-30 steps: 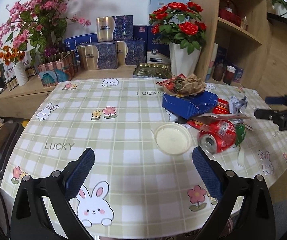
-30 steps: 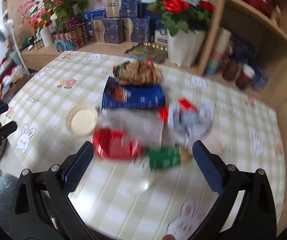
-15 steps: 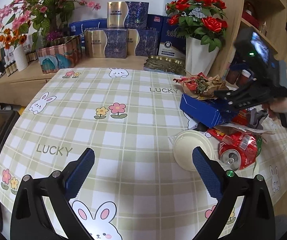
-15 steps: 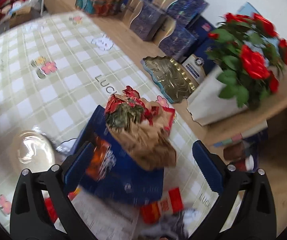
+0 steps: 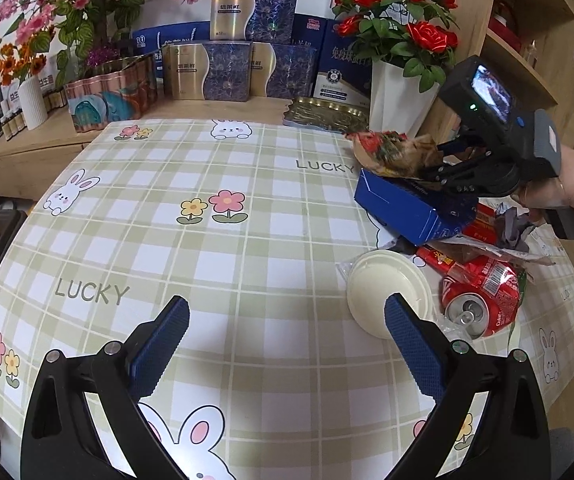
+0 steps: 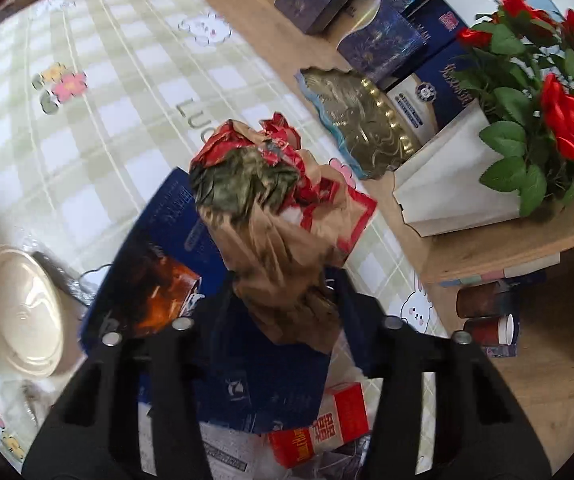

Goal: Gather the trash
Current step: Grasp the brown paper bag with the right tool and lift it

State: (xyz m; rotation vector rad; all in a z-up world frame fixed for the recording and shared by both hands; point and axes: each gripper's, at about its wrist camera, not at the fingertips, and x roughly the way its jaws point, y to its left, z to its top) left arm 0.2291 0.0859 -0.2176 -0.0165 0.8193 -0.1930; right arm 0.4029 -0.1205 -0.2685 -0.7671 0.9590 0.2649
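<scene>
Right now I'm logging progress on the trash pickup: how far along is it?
Barely begun. Nothing looks collected, and no bin is in view. In hand: the right gripper has just been closing, its jaws now pinching the crumpled brown paper bag atop the blue box. The left gripper is open and empty. Left: the box, red can, white lid and wrappers.

A crumpled brown-and-red paper wrapper lay on a flat blue cardboard box. Before the box sat a round cream plastic lid, with a crushed red drink can just right of it.
</scene>
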